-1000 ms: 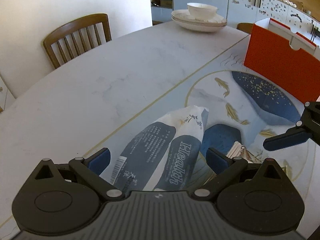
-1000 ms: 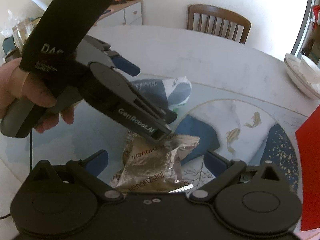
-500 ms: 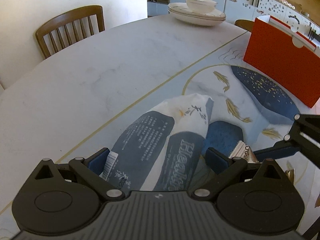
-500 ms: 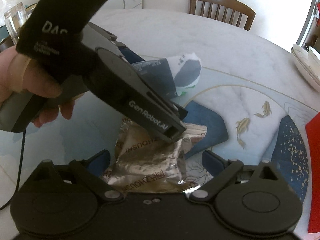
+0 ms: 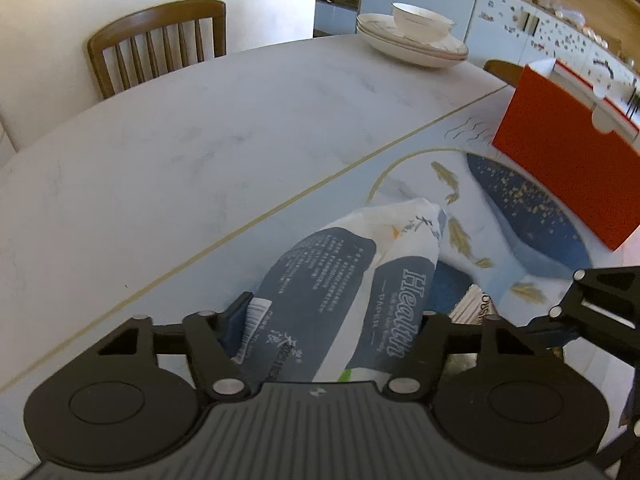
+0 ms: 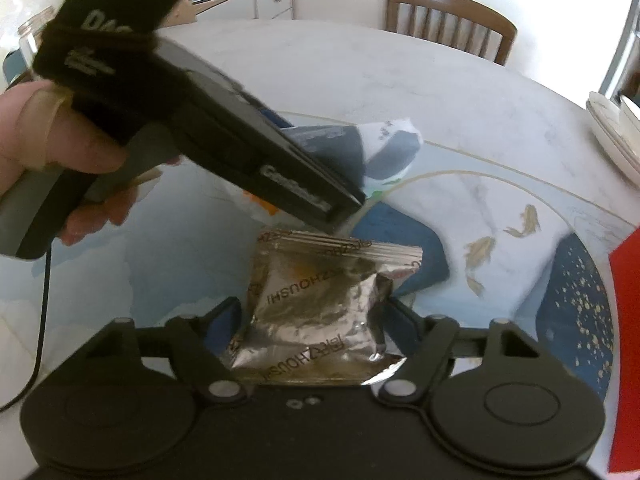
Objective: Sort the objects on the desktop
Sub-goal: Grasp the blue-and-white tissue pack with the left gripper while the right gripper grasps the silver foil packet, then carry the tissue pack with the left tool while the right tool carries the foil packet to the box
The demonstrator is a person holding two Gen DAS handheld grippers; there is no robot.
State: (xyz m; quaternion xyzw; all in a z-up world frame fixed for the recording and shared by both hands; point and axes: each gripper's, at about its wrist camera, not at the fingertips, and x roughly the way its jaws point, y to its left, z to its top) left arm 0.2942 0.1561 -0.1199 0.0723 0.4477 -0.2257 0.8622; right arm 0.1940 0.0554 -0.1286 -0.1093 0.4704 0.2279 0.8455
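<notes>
At the far left of the left wrist view a wooden chair (image 5: 158, 42) stands against the wall behind the table (image 5: 180, 152). Further along the tabletop sits a stack of white plates (image 5: 412, 46) with a bowl (image 5: 422, 20) on top, and at the right edge an orange box (image 5: 568, 160) stands on the table's painted blue-and-gold panel.

Low in that view the left gripper (image 5: 332, 320) has just been closing its jaws, and they now press the sides of a tissue pack (image 5: 352, 288) (blue and white, with "Health" printed on it), which lies on the table near the centre. In the right wrist view a hand (image 6: 56, 152) holds this gripper's handle at the left, and the pack's far end (image 6: 384, 144) sticks out beyond the tool.

Just right of the tissue pack lies a silver foil packet (image 6: 320, 312), flat on the table. The right gripper (image 6: 312, 320) has also just been closing, and its blue pads sit against the packet's two sides; the foil looks crumpled between them, so it is gripped.
</notes>
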